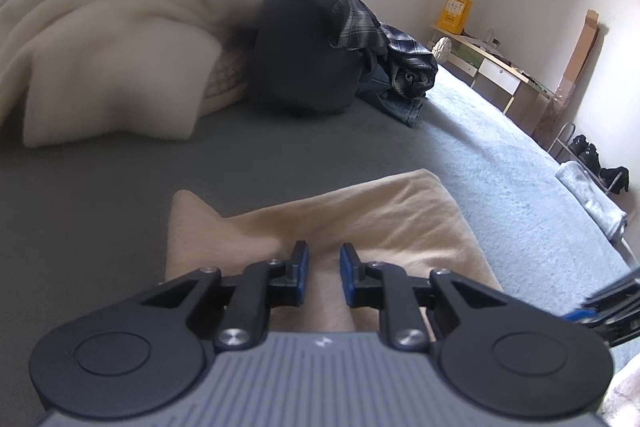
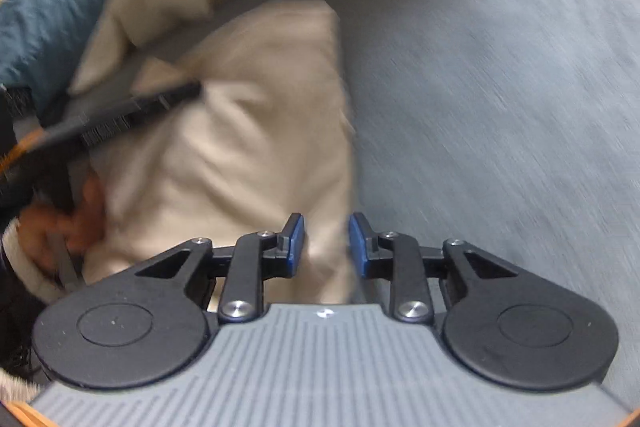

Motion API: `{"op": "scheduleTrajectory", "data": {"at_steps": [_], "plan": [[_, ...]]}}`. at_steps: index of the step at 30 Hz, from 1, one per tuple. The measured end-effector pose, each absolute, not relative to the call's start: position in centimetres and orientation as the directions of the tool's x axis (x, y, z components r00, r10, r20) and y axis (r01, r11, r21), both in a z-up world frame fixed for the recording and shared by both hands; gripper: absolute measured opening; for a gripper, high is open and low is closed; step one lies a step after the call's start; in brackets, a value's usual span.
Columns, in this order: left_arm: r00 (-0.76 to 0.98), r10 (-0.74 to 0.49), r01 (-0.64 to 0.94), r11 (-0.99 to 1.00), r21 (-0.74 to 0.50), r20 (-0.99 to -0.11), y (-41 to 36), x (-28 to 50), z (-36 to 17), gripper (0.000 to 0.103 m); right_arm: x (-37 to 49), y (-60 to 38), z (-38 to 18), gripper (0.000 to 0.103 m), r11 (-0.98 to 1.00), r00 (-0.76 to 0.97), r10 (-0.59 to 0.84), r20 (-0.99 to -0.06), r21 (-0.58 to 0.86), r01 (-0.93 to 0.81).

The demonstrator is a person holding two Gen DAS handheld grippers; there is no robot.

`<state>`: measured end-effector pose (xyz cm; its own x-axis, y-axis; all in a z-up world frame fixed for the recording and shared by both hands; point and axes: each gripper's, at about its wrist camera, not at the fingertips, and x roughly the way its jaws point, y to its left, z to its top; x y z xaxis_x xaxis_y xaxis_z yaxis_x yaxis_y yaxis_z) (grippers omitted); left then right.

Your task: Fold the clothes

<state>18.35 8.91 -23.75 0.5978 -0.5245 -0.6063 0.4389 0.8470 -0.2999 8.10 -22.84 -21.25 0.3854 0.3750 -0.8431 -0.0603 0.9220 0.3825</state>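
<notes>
**Both Grippers Over the Beige Garment on the Bed**

From my remote station I read the following.

1. Task item. The beige garment (image 1: pixel 320 227) lies on the grey bed cover (image 1: pixel 500 167), partly folded. In the right wrist view, which is blurred, the same garment (image 2: pixel 248 131) runs from the centre of the view toward the lower left.

2. Left gripper (image 1: pixel 324 275). Its jaws stand a narrow gap apart, directly over the garment. I see cloth through the gap, but the blue pads (image 1: pixel 303 273) do not press on it. I read the jaws as slightly open and holding nothing.

3. Right gripper (image 2: pixel 326 245). Its jaws stand a narrow gap apart above the right edge of the garment, where cloth meets bed cover. The pads do not clamp any cloth. From the left wrist view, part of this gripper (image 1: pixel 608 303) shows at the right edge.

4. Operator. A hand (image 2: pixel 60 227) shows at the lower left of the right wrist view, on the handle of the left gripper.

5. Surroundings. At the far side of the bed lie a cream blanket (image 1: pixel 120 27), a dark cushion (image 1: pixel 304 55) and a heap of plaid clothes (image 1: pixel 384 39). A desk (image 1: pixel 500 67) stands against the wall.
</notes>
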Motion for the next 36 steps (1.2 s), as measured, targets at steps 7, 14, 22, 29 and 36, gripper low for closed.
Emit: {"op": "scheduleTrajectory", "data": {"at_steps": [7,14,22,29,36], "plan": [[0.598,-0.517,0.443,0.850,-0.285,-0.612,8.7,18.4,-23.7,0.019,5.5,-23.0,-21.5,0.026,0.892,0.389,0.425,-0.818,0.451,-0.028],[0.599,-0.514,0.451,0.850,-0.272,-0.613,8.6,18.5,-23.8,0.020,0.2,-25.0,-22.3,0.027,0.866,0.324,0.434,-0.840,0.489,0.106],[0.587,-0.532,0.446,0.842,-0.304,-0.610,9.0,18.8,-23.9,0.020,1.2,-25.5,-21.0,0.025,0.918,0.422,0.326,-0.846,0.391,0.074],[0.588,-0.547,0.450,0.834,-0.320,-0.596,9.3,18.7,-24.2,0.020,2.0,-22.5,-22.8,0.021,0.942,0.279,0.328,-0.902,0.333,-0.031],[0.578,-0.564,0.454,0.823,-0.342,-0.590,9.7,19.0,-24.4,0.019,1.3,-25.7,-19.5,0.021,0.869,0.492,0.388,-0.780,0.487,0.087]]}}
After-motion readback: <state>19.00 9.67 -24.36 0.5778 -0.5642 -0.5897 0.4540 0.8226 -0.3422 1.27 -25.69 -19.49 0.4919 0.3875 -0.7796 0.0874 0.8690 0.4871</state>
